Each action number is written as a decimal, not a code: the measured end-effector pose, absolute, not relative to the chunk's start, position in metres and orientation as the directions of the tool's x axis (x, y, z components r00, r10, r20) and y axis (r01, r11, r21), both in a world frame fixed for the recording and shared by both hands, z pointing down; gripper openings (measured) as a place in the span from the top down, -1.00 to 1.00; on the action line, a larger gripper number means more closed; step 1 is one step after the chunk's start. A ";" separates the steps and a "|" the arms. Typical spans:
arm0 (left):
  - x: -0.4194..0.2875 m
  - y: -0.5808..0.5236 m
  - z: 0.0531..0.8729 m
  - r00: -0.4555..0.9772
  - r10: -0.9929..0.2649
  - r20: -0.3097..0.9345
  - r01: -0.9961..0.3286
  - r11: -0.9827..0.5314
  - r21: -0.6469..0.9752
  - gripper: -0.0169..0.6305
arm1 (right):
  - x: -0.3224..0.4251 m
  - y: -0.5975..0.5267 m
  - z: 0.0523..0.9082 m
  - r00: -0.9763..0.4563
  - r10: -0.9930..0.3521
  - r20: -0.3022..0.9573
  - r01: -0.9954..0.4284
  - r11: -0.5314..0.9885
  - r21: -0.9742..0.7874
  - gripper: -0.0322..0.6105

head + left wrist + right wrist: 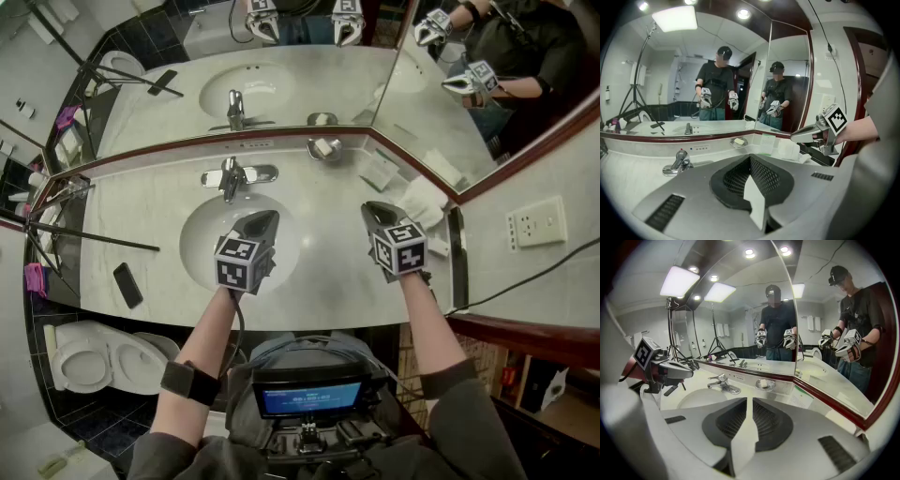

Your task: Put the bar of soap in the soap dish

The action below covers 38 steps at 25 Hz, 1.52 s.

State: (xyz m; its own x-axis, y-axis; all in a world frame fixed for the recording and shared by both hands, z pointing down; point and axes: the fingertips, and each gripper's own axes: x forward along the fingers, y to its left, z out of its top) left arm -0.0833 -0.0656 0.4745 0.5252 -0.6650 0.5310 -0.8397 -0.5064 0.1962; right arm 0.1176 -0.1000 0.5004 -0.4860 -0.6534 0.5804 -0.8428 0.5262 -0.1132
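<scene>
A pale bar of soap [329, 146] lies in the round metal soap dish [315, 150] at the back of the counter, right of the faucet. The dish also shows ahead in the left gripper view [739, 141] and the right gripper view [765, 384]. My left gripper [262, 223] hovers over the sink basin, jaws together and empty. My right gripper [374, 211] hangs over the counter right of the basin, also shut with nothing in it. Both point down toward the back wall, well short of the dish.
A chrome faucet [230, 176] stands behind the oval basin [202, 246]. A folded white towel [424, 201] and a card [380, 171] lie near the right corner. A black phone [127, 284] and a tripod leg [94, 238] rest on the left. Mirrors line the back and right walls.
</scene>
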 end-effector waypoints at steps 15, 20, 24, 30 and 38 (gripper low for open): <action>-0.069 -0.104 0.501 0.539 -0.662 0.521 -0.824 -0.543 0.164 0.94 | 0.051 -0.246 0.563 -0.441 -0.576 0.688 -0.739 0.668 0.087 0.17; -0.076 -0.106 0.521 0.519 -0.674 0.525 -0.837 -0.524 0.155 0.94 | 0.036 -0.290 0.588 -0.407 -0.565 0.718 -0.736 0.668 0.110 0.08; -0.076 -0.108 0.535 0.524 -0.663 0.535 -0.837 -0.519 0.176 0.94 | 0.036 -0.318 0.606 -0.369 -0.557 0.744 -0.748 0.653 0.117 0.08; -0.080 -0.115 0.543 0.523 -0.669 0.529 -0.842 -0.502 0.198 0.94 | 0.040 -0.344 0.632 -0.334 -0.529 0.781 -0.754 0.646 0.116 0.08; -0.097 -0.120 0.550 0.500 -0.679 0.538 -0.859 -0.469 0.206 0.94 | 0.029 -0.343 0.652 -0.398 -0.444 0.803 -0.737 0.675 0.008 0.43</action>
State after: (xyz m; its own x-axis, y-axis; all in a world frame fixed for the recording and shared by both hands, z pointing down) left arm -0.0969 -0.1204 0.5504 0.4998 -0.6787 0.5381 -0.8588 -0.4688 0.2064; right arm 0.0292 -0.3425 0.6520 -0.3981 -0.4443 0.8026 -0.7374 0.6754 0.0082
